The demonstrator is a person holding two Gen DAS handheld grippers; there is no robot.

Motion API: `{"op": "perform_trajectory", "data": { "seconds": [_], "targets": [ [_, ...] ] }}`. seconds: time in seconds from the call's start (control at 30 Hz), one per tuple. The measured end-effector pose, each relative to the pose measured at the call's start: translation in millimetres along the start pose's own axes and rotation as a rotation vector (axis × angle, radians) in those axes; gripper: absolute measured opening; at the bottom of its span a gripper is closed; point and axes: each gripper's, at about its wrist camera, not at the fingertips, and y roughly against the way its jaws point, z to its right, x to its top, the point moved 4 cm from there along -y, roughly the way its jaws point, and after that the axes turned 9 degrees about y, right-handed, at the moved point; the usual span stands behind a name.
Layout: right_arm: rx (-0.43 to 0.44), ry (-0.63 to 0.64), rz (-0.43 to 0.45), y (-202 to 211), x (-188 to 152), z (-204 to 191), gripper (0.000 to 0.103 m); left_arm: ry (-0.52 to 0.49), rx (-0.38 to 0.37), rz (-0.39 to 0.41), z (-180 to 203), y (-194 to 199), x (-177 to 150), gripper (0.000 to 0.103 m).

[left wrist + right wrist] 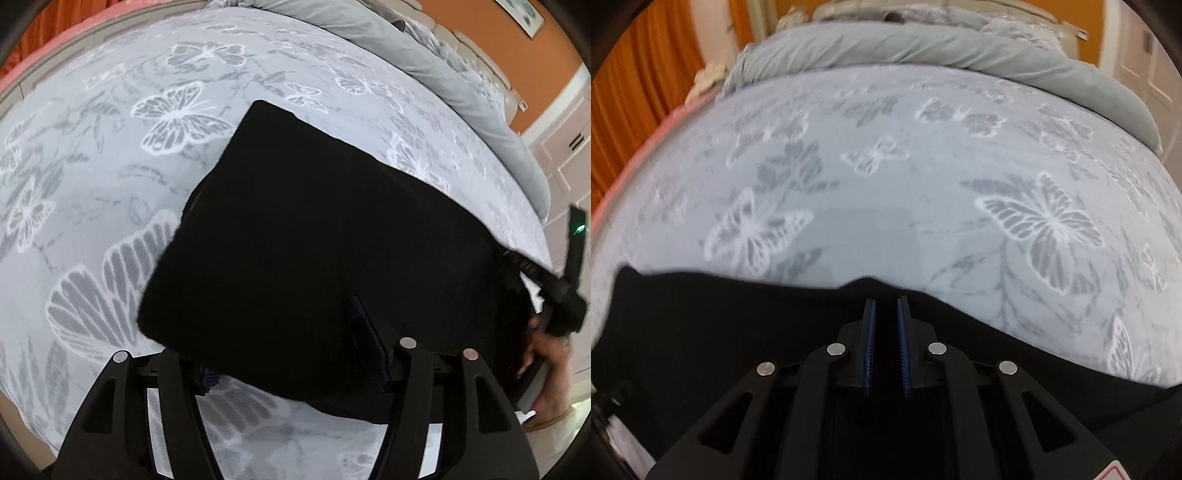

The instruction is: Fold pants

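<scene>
right gripper (886, 306) first: its two blue ribbed pads (868, 347) sit close together with a narrow gap showing between them, and the raised edge of the black folded fabric pants (738, 325) humps up right at the tips. whether cloth is actually pinched in that gap, i cannot tell, it is all black on black down there. the right wrist view has the pants spreading across the bottom of the picture, left to right, under and beside the black linkage arms.

over to the left gripper (291, 343): fingers spread wide here, one blue ribbed pad (365, 332) standing up in front of the dark cloth, the other pad low at the left and partly hidden under the pants' near edge. the pants lie between and beyond the fingers as a thick, roughly rectangular black bundle, tilted, one corner pointing toward the far side of the bed.

outward now: everything rests on a pale grey bedspread with white and grey butterfly print (110, 184). a plain grey rolled duvet (923, 51) lies along the far end. at the right edge of the left wrist view, the other gripper's black body and a blurred bare hand (546, 373) on its handle. orange curtain (639, 92) off to the left.
</scene>
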Motion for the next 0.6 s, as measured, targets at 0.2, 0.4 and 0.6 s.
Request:
{"op": "perform_trajectory", "data": {
  "seconds": [0.2,0.4,0.6],
  "targets": [
    [0.062,-0.097,0.031,56,-12,6,0.014,-0.032,0.029,0.022,4,-1,-3,0.064],
    [-0.045,0.056,-0.041,89,-53,13,0.019,-0.070,0.046,0.041,7,-2,-6,0.066],
    [-0.054,0.131,-0.092,98,-95,26,0.034,-0.080,0.075,0.057,13,-3,-9,0.073]
  ]
}}
